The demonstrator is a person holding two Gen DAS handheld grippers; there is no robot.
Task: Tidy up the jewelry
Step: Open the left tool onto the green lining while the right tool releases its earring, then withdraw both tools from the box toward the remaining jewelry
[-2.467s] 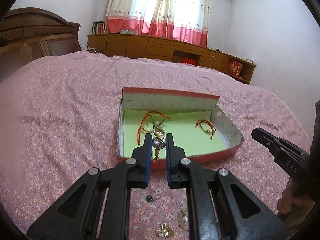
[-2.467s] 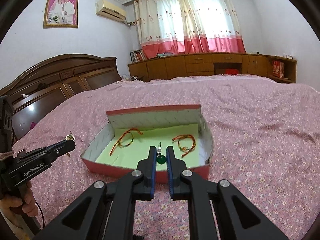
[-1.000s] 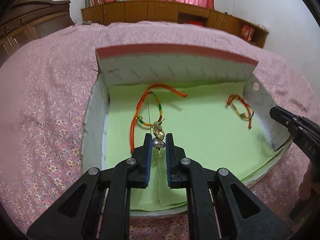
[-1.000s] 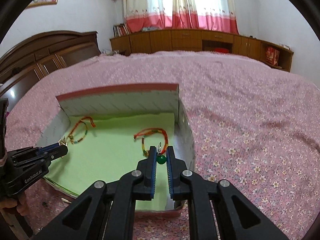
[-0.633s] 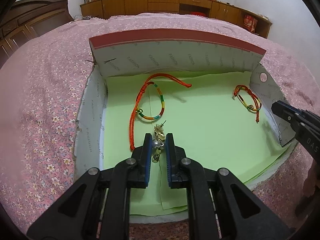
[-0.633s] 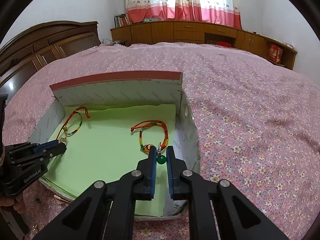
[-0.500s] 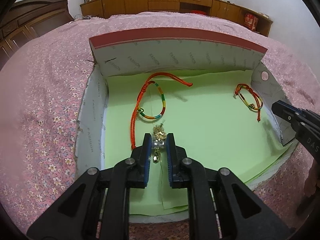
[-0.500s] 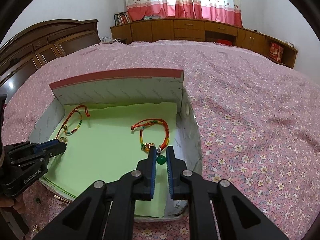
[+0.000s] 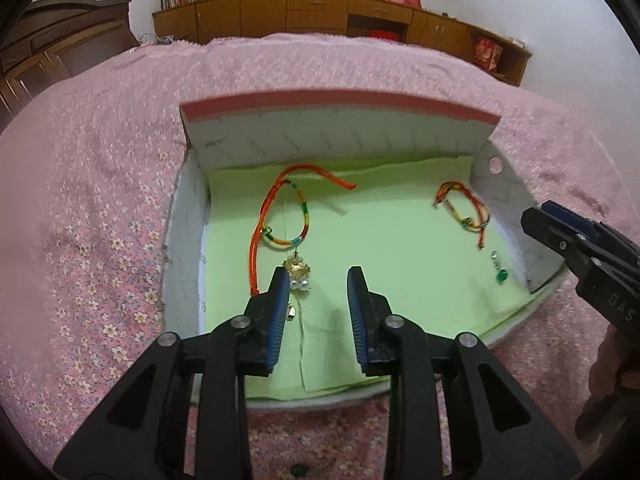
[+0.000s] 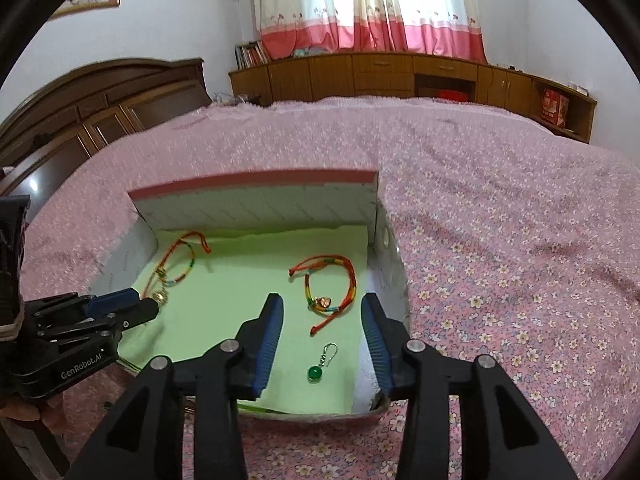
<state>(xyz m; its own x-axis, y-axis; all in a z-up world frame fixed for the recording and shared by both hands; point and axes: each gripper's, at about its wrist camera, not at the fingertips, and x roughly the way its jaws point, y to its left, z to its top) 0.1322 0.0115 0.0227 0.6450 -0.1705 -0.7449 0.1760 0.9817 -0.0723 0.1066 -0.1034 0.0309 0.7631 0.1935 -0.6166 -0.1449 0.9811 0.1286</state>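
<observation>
a shallow box with a pink rim and a light green paper lining is seen on a bed covered by a pink flowered blanket. both grippers are held over the near side of the box.

the jaws of the left gripper have just been opening and are now seen apart. a gold and pearl earring lies on the green lining just beside the left pad; whether it touches that pad cannot be told, but it is not pressed between the two pads. a long red and multicoloured cord bracelet is laid just behind it, in the left part of the box.

the jaws of the right gripper have also just been opening and stand wide apart. a green bead earring with a silver hook is seen lying free on the lining between the two fingers, touched by neither. a second cord bracelet with a small copper-coloured charm is placed just beyond it, near the right wall of the box.

in the right wrist view the left gripper is seen at the left, its tip near the gold earring.

wooden cabinets and pink curtains are seen behind the bed.
</observation>
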